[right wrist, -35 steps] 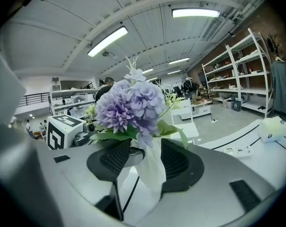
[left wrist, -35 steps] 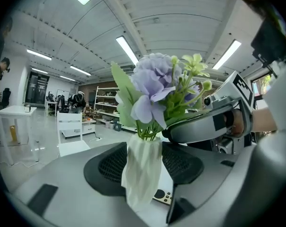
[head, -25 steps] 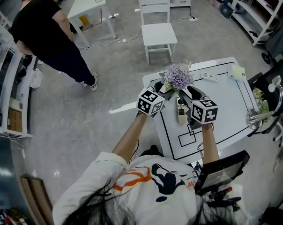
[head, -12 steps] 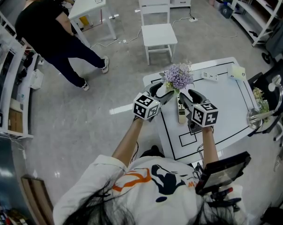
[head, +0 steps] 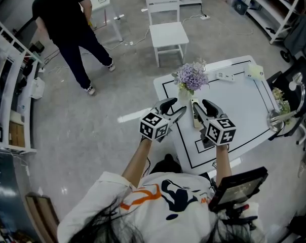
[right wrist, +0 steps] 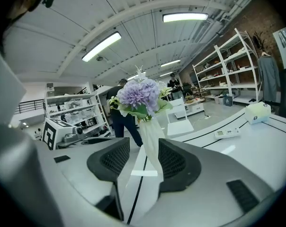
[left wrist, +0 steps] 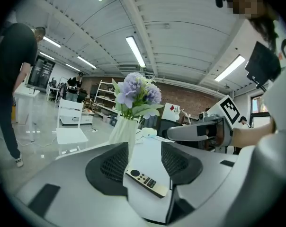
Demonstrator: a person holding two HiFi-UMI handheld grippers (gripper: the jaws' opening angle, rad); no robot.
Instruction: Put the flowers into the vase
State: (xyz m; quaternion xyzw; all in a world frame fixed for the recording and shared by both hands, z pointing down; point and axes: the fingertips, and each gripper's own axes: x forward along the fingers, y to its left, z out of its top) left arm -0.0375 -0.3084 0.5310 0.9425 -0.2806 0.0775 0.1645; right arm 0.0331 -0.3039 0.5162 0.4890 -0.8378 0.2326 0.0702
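Flowers (head: 191,76) sit in vase (head: 184,90), table's (head: 244,100) 11 o'clock. Left gripper (head: 174,107) and right gripper (head: 203,108) at vase's 6 o'clock: jaws apart, gripping nothing; left's just narrowed slightly.

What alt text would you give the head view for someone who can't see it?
Purple flowers stand in a pale vase on a white table. A person holds the left tool and right tool near it, both open and empty; the left's jaws have just narrowed slightly.
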